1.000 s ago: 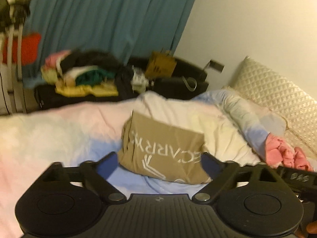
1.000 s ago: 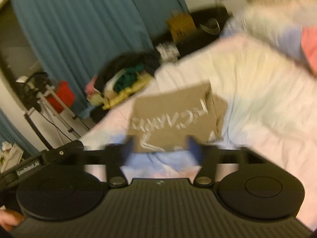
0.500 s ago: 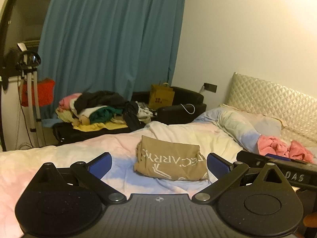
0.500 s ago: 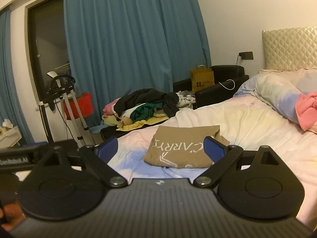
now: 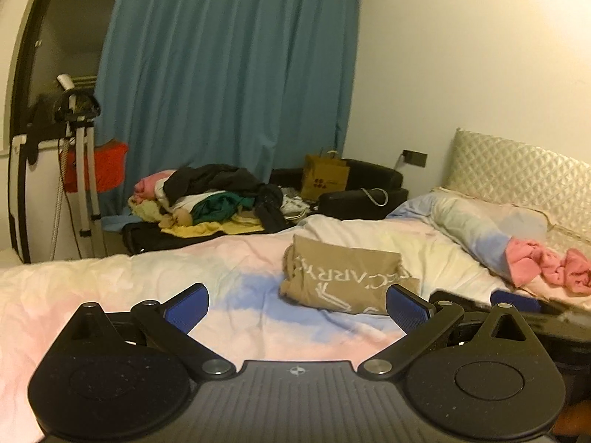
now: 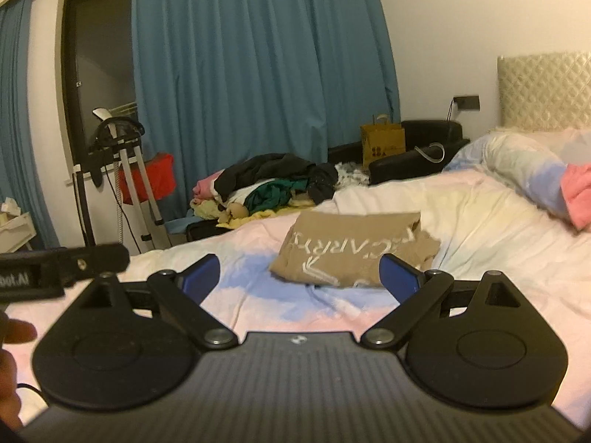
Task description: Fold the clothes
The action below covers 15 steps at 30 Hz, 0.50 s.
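On the bed (image 5: 92,295), seen first from the left wrist camera, a tan garment (image 5: 343,280) with white lettering lies folded into a neat packet toward the middle of the pastel duvet, a little nearer the far edge. The left gripper (image 5: 297,304) hovers short of it with its jaws spread wide and nothing between the blue pads (image 5: 186,306). A pink garment (image 5: 546,264) sits crumpled by the headboard (image 5: 517,170), and a heap of mixed clothes (image 5: 210,199) is piled beyond the far edge of the bed. From the right wrist camera the same tan garment (image 6: 354,254) shows flat and squared off, just ahead of the right gripper (image 6: 299,277), whose jaws have just been opening and now stand wide and empty. By my reckoning this one piece is done and both tools have let it go; the pink garment (image 6: 578,195) and the heap of mixed clothes (image 6: 273,184) look untouched, so most of the folding is left.
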Each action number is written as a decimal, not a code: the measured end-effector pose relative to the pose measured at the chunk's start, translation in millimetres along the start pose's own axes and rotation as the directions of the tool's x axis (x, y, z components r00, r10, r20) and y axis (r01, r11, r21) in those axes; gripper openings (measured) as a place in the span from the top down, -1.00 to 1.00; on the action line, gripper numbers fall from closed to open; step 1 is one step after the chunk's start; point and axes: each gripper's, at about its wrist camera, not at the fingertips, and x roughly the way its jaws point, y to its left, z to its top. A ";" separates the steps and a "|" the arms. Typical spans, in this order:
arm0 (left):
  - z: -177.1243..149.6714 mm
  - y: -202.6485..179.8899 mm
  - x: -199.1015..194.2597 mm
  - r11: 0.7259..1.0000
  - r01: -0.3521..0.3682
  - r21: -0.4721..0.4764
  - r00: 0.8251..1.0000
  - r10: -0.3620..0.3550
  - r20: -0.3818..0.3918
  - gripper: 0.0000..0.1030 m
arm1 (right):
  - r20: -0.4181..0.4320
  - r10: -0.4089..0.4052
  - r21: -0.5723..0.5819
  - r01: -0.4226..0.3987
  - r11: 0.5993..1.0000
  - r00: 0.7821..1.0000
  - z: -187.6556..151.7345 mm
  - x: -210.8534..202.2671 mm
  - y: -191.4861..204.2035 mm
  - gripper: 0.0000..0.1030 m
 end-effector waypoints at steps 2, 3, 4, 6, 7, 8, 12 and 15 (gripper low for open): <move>-2.7 4.0 3.3 1.000 -0.018 -0.007 1.000 0.018 0.003 -0.99 | -0.024 -0.008 0.014 0.008 1.000 1.000 -6.0 6.6 1.4 -0.84; -4.1 6.0 5.0 1.000 -0.026 -0.011 1.000 0.027 0.004 -0.99 | -0.023 -0.018 -0.002 0.018 1.000 1.000 -8.0 8.3 4.1 -0.84; -6.2 6.9 6.3 0.999 -0.036 -0.008 0.999 0.036 0.005 -0.99 | -0.019 -0.018 -0.013 0.017 1.000 1.000 -9.1 8.6 6.0 -0.84; -8.7 8.6 9.3 0.999 -0.043 -0.007 0.999 0.043 -0.004 -0.99 | -0.010 -0.014 -0.033 0.014 0.999 1.000 -11.0 9.0 9.8 -0.84; -10.0 9.5 10.8 0.999 -0.046 -0.006 0.999 0.046 -0.008 -0.99 | -0.013 -0.015 -0.037 0.014 0.999 1.000 -11.7 9.8 10.5 -0.84; -10.5 10.3 11.0 0.999 -0.045 -0.007 0.999 0.045 -0.008 -0.99 | -0.017 -0.020 -0.041 0.019 0.999 1.000 -12.4 10.4 11.2 -0.84; -10.4 12.0 11.2 0.999 -0.048 -0.016 0.999 0.048 -0.012 -0.99 | -0.008 -0.034 -0.037 0.034 0.999 0.999 -12.6 6.5 11.7 -0.84; -9.7 12.9 11.3 0.998 -0.052 -0.023 0.999 0.052 -0.015 -0.99 | 0.000 -0.037 -0.026 0.037 0.999 0.999 -12.3 3.5 10.2 -0.84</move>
